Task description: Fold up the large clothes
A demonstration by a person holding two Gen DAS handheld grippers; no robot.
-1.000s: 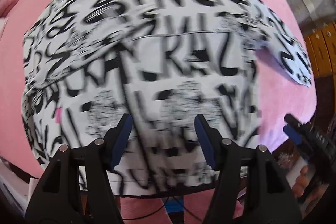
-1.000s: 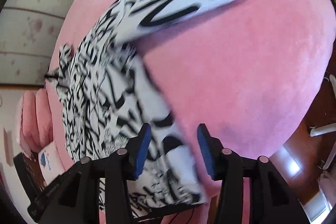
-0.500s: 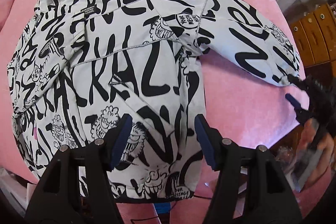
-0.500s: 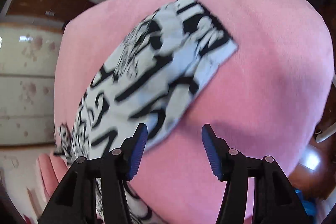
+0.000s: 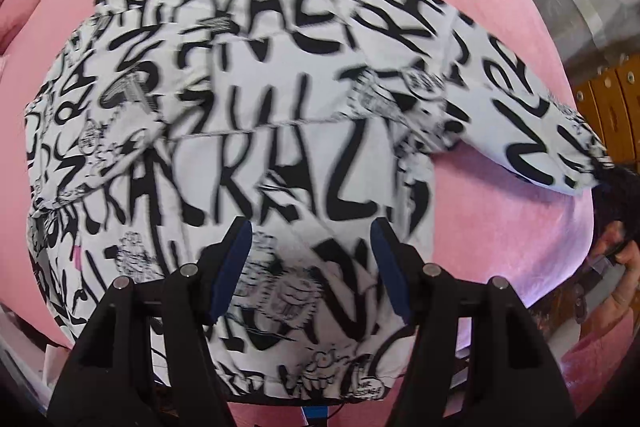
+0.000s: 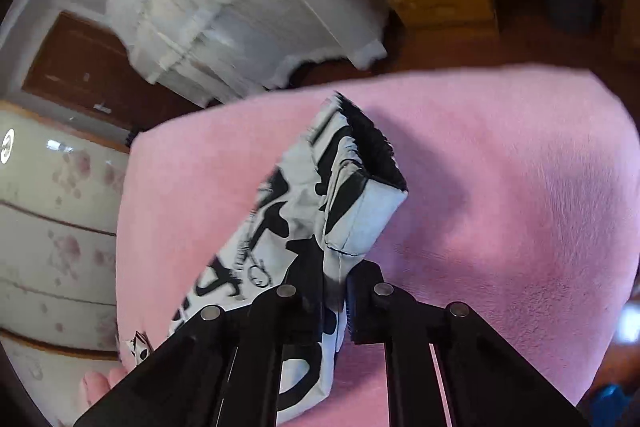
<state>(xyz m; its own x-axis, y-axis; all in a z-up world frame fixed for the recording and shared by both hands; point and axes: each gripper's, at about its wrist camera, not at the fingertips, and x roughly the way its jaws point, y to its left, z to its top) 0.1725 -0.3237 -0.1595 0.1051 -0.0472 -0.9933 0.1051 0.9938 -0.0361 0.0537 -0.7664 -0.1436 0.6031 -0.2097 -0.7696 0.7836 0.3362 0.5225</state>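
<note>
Right now the right gripper (image 6: 335,297) is closing its jaws on the sleeve cuff (image 6: 352,195), cloth pinched between them. The left gripper (image 5: 310,267) hangs half open, holding nothing, over the printed jacket (image 5: 248,131) spread on the pink blanket (image 5: 492,227). With only 1 thin bite of cuff, the sleeve could slip free mid-fold. Blur smears the print, and the jacket's near hem is hidden behind the fingers.
</note>
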